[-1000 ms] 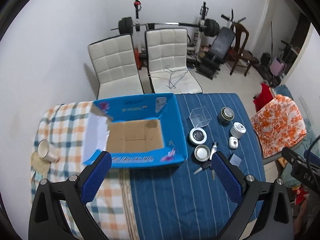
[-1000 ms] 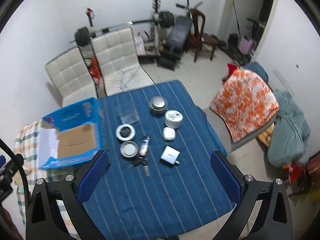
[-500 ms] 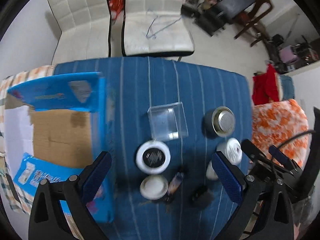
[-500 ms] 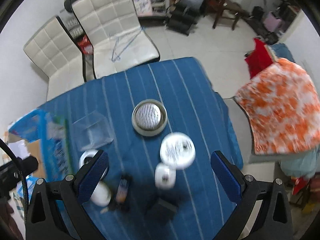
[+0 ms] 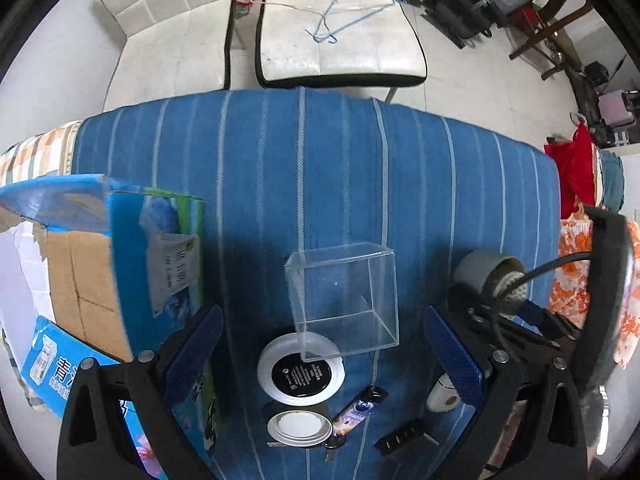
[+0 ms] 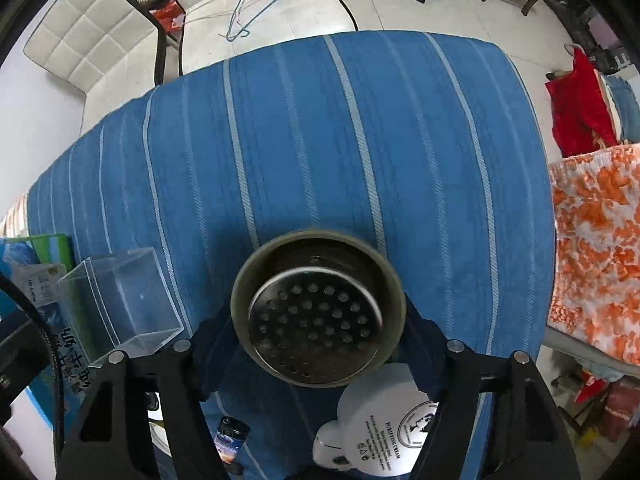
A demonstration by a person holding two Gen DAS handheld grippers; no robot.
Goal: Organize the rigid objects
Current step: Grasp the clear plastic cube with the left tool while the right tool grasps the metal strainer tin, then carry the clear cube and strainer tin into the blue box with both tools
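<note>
My left gripper (image 5: pixel 322 350) is open above the blue striped table (image 5: pixel 340 168), its jaws either side of a clear plastic box (image 5: pixel 344 296) and a white round jar with a black label (image 5: pixel 301 374). A small round lid (image 5: pixel 300 428), a slim tube (image 5: pixel 360 404) and a dark clip (image 5: pixel 402 436) lie nearer me. My right gripper (image 6: pixel 316 344) has its jaws on both sides of a grey round tin with a perforated metal top (image 6: pixel 316 308); the jaws appear to touch its sides. The tin also shows in the left wrist view (image 5: pixel 490 272). A white jar (image 6: pixel 386 420) lies just below it.
An open blue cardboard box (image 5: pixel 96 264) stands at the left on the table, next to the clear plastic box (image 6: pixel 120 300). Two white padded chairs (image 5: pixel 336 20) stand beyond the far table edge. An orange patterned cloth (image 6: pixel 596 248) lies off the right edge.
Both grippers have dropped much closer to the table. The right gripper has come down around the grey tin and its jaws have narrowed onto it. The left gripper now straddles the clear box.
</note>
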